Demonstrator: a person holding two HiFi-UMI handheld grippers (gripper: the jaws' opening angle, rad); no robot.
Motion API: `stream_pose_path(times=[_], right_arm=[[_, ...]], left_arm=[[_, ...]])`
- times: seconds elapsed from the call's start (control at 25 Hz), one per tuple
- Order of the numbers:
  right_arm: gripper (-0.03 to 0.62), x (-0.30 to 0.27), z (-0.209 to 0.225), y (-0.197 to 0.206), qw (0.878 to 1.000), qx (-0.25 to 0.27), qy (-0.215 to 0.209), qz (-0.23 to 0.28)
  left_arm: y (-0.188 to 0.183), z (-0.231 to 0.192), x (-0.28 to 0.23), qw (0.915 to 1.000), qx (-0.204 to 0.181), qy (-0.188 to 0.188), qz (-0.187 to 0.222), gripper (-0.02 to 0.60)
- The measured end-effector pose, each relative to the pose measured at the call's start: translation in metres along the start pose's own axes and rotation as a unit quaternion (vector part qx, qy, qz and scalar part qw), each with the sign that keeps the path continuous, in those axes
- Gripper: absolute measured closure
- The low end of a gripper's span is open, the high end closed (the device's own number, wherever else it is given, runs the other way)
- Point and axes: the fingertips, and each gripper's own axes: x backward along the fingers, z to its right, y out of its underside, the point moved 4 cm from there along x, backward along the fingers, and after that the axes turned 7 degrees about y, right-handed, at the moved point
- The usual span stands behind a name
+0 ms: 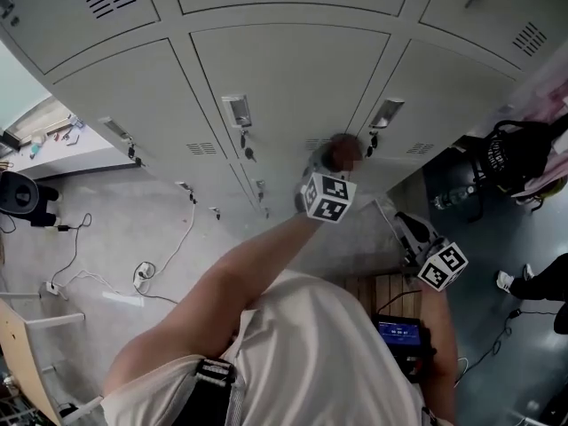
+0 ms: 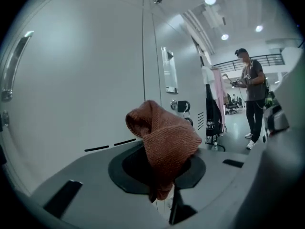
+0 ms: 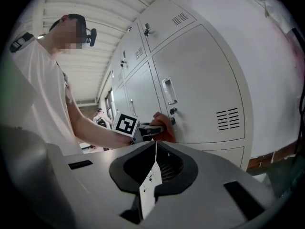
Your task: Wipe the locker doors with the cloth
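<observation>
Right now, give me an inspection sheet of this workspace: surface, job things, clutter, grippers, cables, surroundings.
Surface: grey locker doors, shut, with keys hanging in several locks; no dirt can be made out.
Job's things: reddish cloth, bunched, held up at a door near its lock.
Clutter: black bag and a bottle at the right.
Grippers: left gripper, jaws shut on the cloth; right gripper, jaws shut and empty, held back from the doors.
Cables: white cables loose across the floor at the left.
Surroundings: another person standing down the aisle.
</observation>
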Motion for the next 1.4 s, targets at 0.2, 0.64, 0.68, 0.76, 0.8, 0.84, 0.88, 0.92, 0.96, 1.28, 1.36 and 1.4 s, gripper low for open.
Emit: stream_pose_path(times=[0.2,0.64,0.68,0.76,0.8,0.84,0.88,0.92,0.96,1.28,1.36,1.4], right_arm=[[0.576,0.002,0.002,0.001,1.0,-0.004,0.001,0.003],[0.576,-0.048,-0.018,0.003,0.997,0.001,-0.067,-0.022],[0.576,-0.05,-0.02,0.003,0.997,0.002,-0.07,-0.023],[0.576,-0.055,-0.023,0.001,0.997,0.005,-0.078,-0.024],[0.576,-0.057,-0.023,0.0,0.996,0.008,-0.08,-0.025],[0.576,-0.057,-0.023,0.0,0.996,0.01,-0.081,-0.027],[0.576,-0.057,-0.022,0.0,0.996,0.011,-0.08,-0.027],[0.576,-0.057,-0.021,0.0,0.996,0.009,-0.079,-0.026],[0.576,-0.057,-0.021,0.0,0.997,0.006,-0.079,-0.025],[0.576,-0.06,-0.02,0.003,0.997,-0.007,-0.076,-0.02],[0.576,-0.064,-0.023,0.003,0.996,-0.005,-0.082,-0.019],[0.576,-0.064,-0.024,0.004,0.996,-0.006,-0.084,-0.019]], left_arm=[[-0.012,-0.033,0.037,0.996,0.044,-0.057,0.053,0.515],[0.045,-0.141,0.128,0.9616,0.207,-0.154,0.095,0.515],[0.051,-0.145,0.132,0.9601,0.21,-0.162,0.089,0.515],[0.058,-0.156,0.141,0.9607,0.197,-0.178,0.081,0.515],[0.06,-0.162,0.146,0.9614,0.188,-0.186,0.077,0.515],[0.064,-0.169,0.152,0.9613,0.18,-0.195,0.073,0.515],[0.067,-0.176,0.158,0.9604,0.175,-0.205,0.07,0.515],[0.07,-0.184,0.166,0.9592,0.171,-0.214,0.07,0.515],[0.07,-0.191,0.174,0.9588,0.163,-0.222,0.07,0.515],[-0.022,-0.199,0.212,0.9635,-0.032,-0.244,0.104,0.515],[-0.041,-0.193,0.213,0.9578,-0.081,-0.259,0.094,0.515],[-0.046,-0.188,0.21,0.9573,-0.093,-0.261,0.084,0.515]])
